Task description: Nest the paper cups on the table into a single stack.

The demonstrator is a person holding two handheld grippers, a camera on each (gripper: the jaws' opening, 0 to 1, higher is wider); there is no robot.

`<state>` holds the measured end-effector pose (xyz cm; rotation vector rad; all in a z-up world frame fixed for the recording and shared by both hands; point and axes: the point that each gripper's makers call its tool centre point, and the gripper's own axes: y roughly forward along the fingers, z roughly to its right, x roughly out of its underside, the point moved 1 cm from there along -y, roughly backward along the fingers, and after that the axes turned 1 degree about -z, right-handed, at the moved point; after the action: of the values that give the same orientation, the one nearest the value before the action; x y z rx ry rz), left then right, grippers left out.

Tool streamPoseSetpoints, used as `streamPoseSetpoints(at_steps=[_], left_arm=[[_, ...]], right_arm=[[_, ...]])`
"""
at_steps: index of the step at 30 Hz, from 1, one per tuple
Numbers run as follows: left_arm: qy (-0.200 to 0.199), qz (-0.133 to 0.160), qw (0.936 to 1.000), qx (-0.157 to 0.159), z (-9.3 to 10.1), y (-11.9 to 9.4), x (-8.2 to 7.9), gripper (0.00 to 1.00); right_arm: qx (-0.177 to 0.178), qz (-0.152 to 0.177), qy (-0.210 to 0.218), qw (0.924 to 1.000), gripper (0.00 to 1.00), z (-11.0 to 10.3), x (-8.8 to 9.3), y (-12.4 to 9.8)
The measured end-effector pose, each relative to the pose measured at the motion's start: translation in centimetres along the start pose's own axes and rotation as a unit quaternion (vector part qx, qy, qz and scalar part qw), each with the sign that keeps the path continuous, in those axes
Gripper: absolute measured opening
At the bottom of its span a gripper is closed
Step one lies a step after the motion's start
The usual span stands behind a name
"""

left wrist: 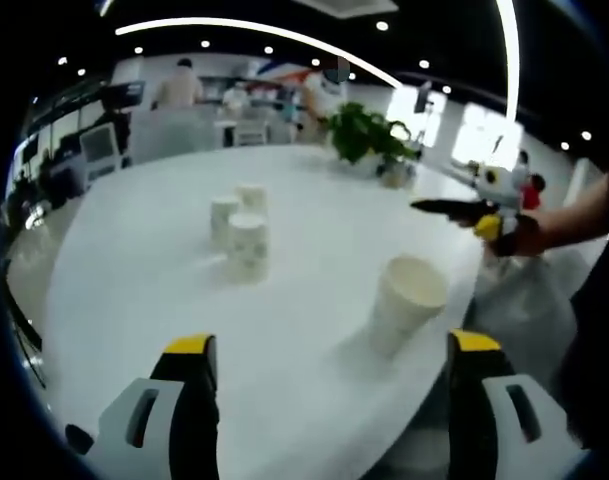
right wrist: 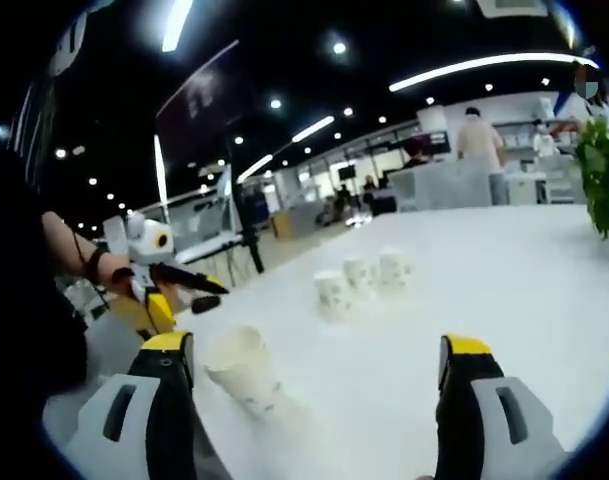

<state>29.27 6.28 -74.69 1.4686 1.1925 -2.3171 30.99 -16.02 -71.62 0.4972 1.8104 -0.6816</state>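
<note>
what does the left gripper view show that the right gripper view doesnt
Left gripper view alone: the right gripper entering from the right, and a clear plastic bag beyond the table edge.

Right gripper view alone: the left gripper entering from the left, and grey desks behind it.

Both: the round white table, three small white paper cups grouped together, one tilted white paper cup nearer the edge, and the green leafy plant.

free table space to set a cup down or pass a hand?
Bare white table between the three grouped cups and the plant, and in front of the group toward the left gripper. Crowded at the group itself; the lone tilted cup takes the near right edge.
</note>
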Motion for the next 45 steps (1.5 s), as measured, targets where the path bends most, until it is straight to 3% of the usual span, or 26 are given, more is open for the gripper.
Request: streamPoseSetpoints(at_steps=[4, 11, 24, 33, 45], left_arm=[[0.004, 0.002, 1.0000, -0.001, -0.4, 0.8, -0.7, 0.94], [-0.002, 0.000, 1.0000, -0.007, -1.5, 2.6, -1.6, 0.93], [-0.002, -0.001, 0.9998, -0.017, -3.8, 5.6, -3.0, 0.93], [0.023, -0.014, 0.9996, -0.009, -4.7, 7.8, -4.7, 0.93], [0.062, -0.033, 0.9972, -0.024, -6.4, 10.1, -6.6, 0.92]], right_arm=[[-0.001, 0.008, -0.009, 0.9999, 1.00, 0.3, -1.1, 0.0], [-0.005, 0.008, -0.016, 0.9998, 1.00, 0.7, -1.5, 0.2], [-0.011, 0.001, 0.007, 0.9999, 1.00, 0.8, 0.5, 0.4], [-0.011, 0.008, 0.011, 0.9998, 1.00, 0.7, 0.5, -0.3], [-0.003, 0.000, 0.014, 0.9999, 1.00, 1.3, 1.6, -1.2]])
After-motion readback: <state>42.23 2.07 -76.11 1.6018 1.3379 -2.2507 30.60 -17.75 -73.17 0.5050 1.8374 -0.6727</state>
